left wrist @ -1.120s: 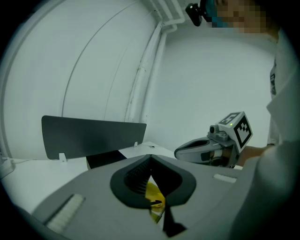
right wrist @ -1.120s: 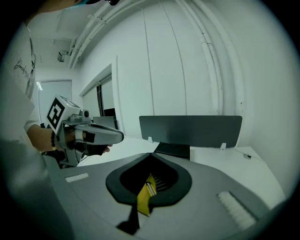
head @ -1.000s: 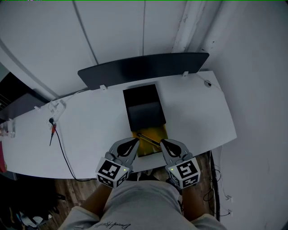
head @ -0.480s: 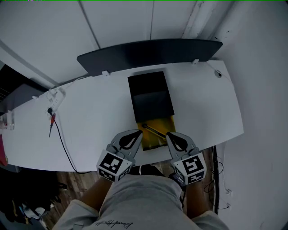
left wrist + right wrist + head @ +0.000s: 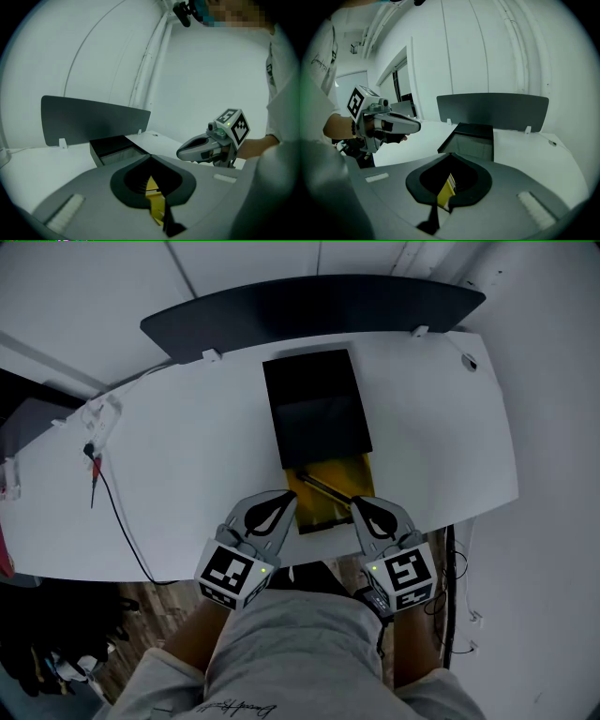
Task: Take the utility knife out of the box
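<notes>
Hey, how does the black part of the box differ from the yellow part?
The black part is larger and lies farther back; the yellow part sits at the near edge of the table. The utility knife lies across the yellow part, not the black part. Both lie flat, end to end.

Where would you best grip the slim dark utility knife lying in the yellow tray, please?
Probably at mid-length, from above, jaws across its narrow width. The slim dark utility knife lies diagonally on the open yellow tray, its length exposed; the right gripper is nearest.
</notes>
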The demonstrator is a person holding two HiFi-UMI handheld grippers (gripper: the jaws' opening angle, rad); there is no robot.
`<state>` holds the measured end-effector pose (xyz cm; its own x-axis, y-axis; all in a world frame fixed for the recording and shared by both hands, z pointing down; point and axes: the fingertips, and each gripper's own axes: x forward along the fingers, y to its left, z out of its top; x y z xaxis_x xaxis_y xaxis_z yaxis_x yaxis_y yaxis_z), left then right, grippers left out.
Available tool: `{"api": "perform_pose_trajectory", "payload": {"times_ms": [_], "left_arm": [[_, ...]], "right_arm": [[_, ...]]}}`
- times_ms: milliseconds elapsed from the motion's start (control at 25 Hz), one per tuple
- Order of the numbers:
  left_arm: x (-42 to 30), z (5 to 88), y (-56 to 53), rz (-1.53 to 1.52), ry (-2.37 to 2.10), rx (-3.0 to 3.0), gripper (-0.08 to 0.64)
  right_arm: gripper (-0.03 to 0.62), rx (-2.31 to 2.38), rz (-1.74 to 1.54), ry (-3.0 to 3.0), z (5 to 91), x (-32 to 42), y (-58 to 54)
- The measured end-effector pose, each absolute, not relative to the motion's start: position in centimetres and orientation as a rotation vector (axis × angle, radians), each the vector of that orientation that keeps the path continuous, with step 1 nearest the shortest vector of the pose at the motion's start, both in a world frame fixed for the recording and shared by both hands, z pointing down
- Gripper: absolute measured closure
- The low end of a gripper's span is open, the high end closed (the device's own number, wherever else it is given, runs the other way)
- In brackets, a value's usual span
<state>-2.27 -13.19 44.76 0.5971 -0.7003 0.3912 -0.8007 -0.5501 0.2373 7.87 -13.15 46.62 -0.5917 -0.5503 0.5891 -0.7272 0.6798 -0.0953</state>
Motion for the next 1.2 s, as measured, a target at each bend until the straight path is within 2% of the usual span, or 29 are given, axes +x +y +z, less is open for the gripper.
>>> {"api": "perform_pose_trajectory", "payload": {"times_ms": [1000,1200], "left_arm": [[-2.4,51.2,-12.5,0.418,-1.119,2.366,0.558],[-2.3,51.8,-12.7,0.414,-1.103,2.359,0.558]], "right_arm": [[0.577,0.808,0.432,-2.184,55.9,6.6,-13.7],[0.554,0.722,0.386,-2.118,57.8,6.3,-13.6]]}}
